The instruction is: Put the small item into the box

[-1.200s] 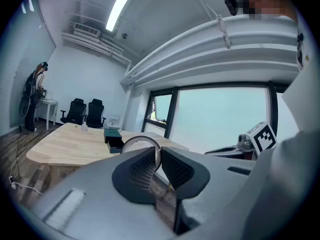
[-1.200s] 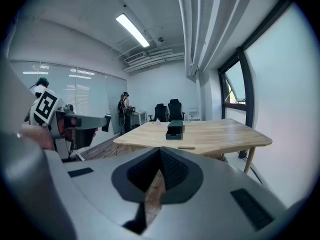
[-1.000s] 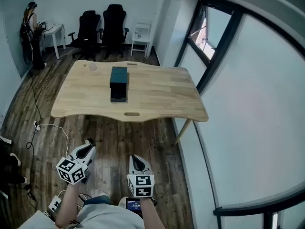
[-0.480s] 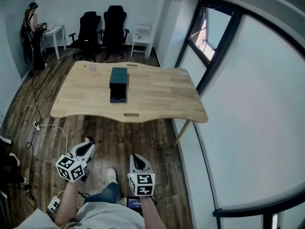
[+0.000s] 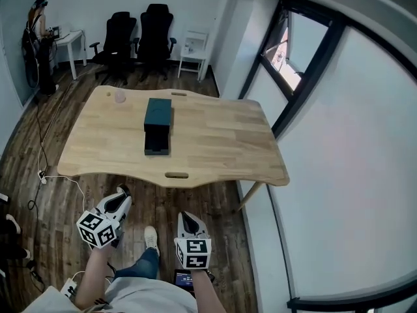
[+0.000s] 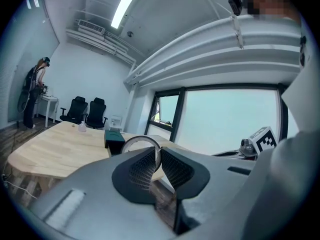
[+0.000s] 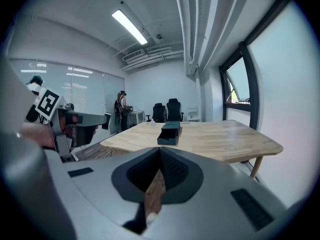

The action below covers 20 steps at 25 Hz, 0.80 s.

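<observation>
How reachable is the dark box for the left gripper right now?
Probably not yet: the left gripper hangs over the floor short of the table, and the box sits mid-table. Nothing blocks the path.

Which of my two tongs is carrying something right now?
The left tongs: a thin ring is pinched between their tips. The right tongs are shut with nothing between them.
</observation>
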Motion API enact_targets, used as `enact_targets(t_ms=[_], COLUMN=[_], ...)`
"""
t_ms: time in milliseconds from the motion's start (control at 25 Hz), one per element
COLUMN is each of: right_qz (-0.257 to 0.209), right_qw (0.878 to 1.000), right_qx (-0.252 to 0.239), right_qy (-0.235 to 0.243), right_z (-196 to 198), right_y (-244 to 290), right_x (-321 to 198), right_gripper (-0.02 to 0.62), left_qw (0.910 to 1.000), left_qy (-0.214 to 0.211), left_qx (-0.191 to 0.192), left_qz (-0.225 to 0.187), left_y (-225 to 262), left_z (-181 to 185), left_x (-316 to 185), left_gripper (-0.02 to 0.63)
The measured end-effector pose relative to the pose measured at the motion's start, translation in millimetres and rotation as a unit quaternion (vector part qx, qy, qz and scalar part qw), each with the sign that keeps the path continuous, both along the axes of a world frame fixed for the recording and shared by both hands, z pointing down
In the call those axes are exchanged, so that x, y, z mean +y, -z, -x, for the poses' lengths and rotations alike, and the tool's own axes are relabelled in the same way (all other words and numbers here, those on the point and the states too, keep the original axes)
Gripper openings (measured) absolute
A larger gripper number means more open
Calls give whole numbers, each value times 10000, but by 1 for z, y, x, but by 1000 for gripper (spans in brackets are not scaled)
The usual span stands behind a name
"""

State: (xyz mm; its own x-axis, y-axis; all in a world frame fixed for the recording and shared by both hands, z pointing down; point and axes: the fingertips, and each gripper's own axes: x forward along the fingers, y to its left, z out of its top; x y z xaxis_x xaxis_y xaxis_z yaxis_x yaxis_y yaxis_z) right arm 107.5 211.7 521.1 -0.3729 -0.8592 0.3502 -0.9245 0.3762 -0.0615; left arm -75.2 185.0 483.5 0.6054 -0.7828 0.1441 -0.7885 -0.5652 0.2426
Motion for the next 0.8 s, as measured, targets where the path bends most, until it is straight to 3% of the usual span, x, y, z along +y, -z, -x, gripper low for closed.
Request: enact_targets(t_ms=[200,480,680,800], right_qz=[128,192,229,288], right_qw=[9998,9994,9988,9985], right_qx=[106,114,139,159], right_qy=[-89,-271,-408,-439], right_z=[2,23,30,38], right_y=[-5,1,-4,-10], right_x=[-108,-260,-333,-352], right_gripper=[5,5,5,5], left_qw=[9999,9999,9992,9984], left_qy=[-134,-144,-367,-507], left_qx=[-9,62,-101,115], left_qz=[92,71,159,232], left_y=[-7,8,-2,-10], left_z=[-2,28,28,27], left_x=[-110,-278,-346,-359], left_gripper=[40,40,40,40])
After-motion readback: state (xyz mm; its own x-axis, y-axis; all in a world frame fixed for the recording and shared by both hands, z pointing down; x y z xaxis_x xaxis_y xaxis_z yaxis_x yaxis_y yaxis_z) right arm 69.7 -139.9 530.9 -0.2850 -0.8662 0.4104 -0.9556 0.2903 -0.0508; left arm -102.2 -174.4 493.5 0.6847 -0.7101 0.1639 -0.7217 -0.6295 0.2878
